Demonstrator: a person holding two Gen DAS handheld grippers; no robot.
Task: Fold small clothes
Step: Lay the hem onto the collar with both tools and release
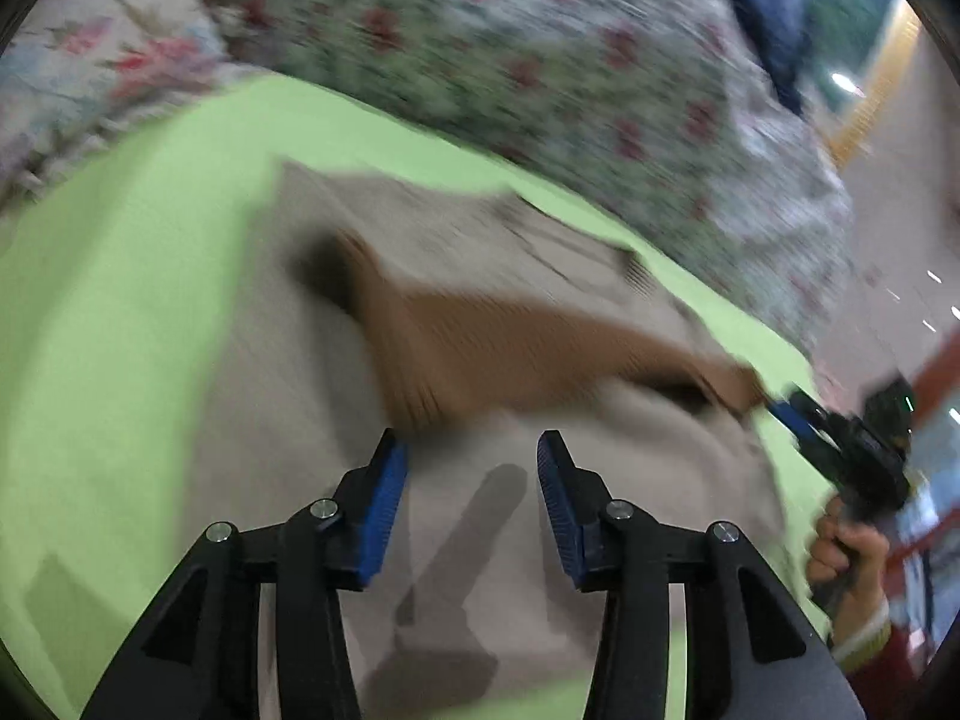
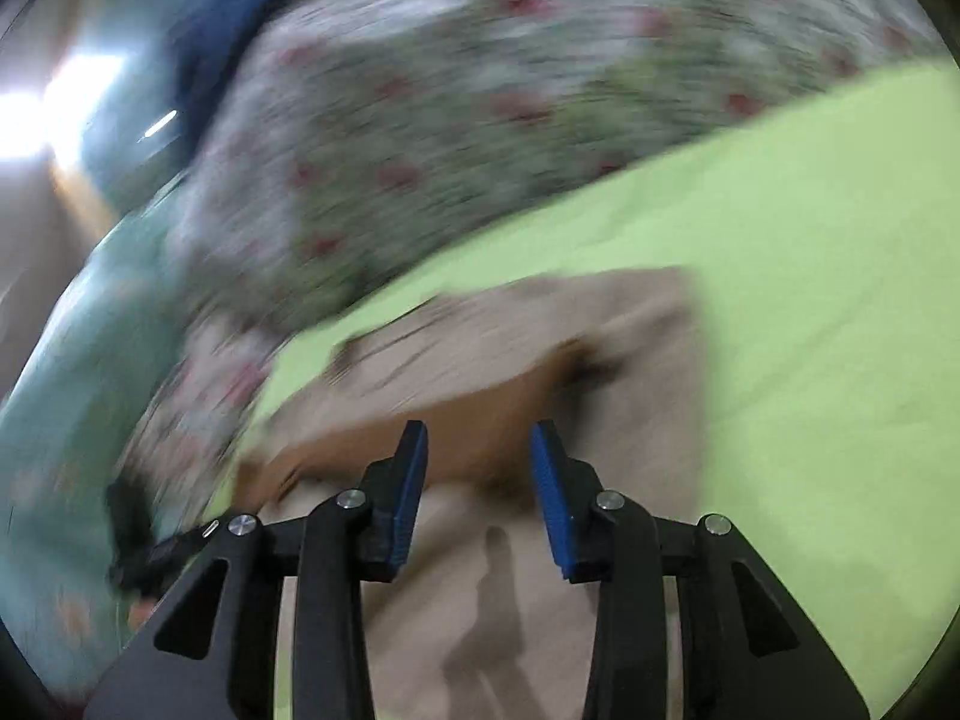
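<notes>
A beige garment (image 1: 480, 252) with a brown part (image 1: 510, 354) lies on a light green sheet (image 1: 120, 312). My left gripper (image 1: 473, 450) is open and empty just above the beige cloth, near the brown part's edge. In the left wrist view another gripper (image 1: 780, 414), held by a hand (image 1: 846, 546), is at the brown part's right tip; its jaws are blurred. In the right wrist view my right gripper (image 2: 479, 441) is open and empty over the beige garment (image 2: 600, 324), with the brown part (image 2: 480, 420) just ahead of the fingertips. Both views are motion-blurred.
A floral quilt (image 1: 510, 60) is bunched along the far side of the green sheet (image 2: 810, 300). A dark blue cloth (image 2: 240, 18) lies on top of the quilt (image 2: 450, 120). A teal fabric (image 2: 72, 390) hangs at the left of the right wrist view.
</notes>
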